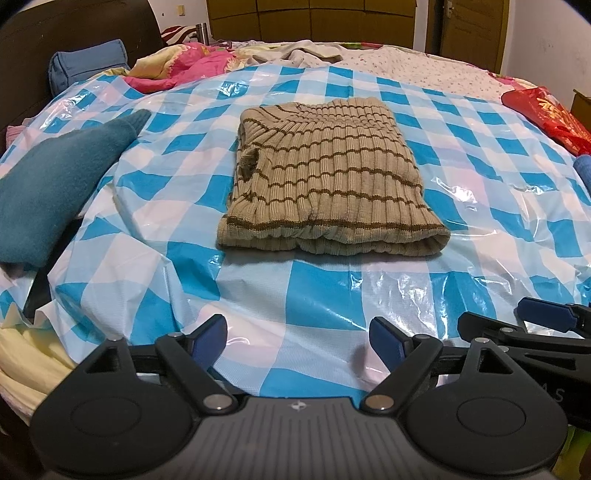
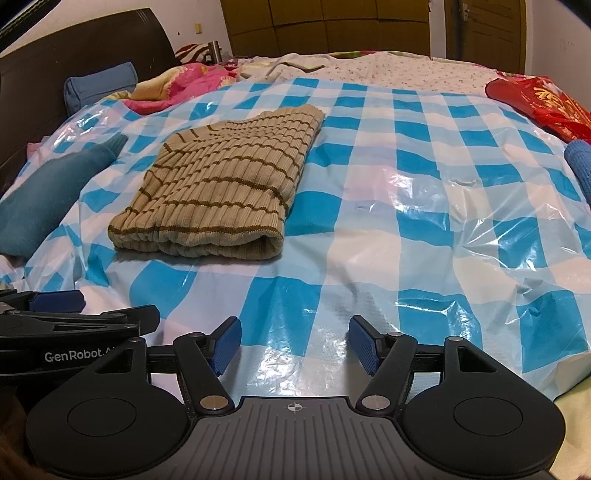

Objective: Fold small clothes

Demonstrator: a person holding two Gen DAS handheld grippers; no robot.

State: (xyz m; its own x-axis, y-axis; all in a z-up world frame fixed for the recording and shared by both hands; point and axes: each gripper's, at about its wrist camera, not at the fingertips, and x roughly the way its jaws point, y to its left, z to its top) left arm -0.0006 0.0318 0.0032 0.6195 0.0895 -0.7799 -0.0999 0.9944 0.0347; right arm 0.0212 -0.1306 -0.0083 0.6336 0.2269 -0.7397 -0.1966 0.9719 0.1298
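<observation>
Home bedroom: bed (image 1: 424, 66), wardrobe (image 1: 314, 18), headboard (image 1: 74, 33).

item: beige ribbed sweater (image 1: 325, 173) with thin brown stripes
state: folded into a compact, roughly rectangular bundle of several layers, the rounded fold edge facing the cameras
pose: lying flat, the stripes running across its width, a small bunched bit of knit showing at its left side
place: on the blue-and-white checked plastic sheet (image 1: 480, 206) spread over the bed, near the sheet's middle
contact: nothing touching it
</observation>
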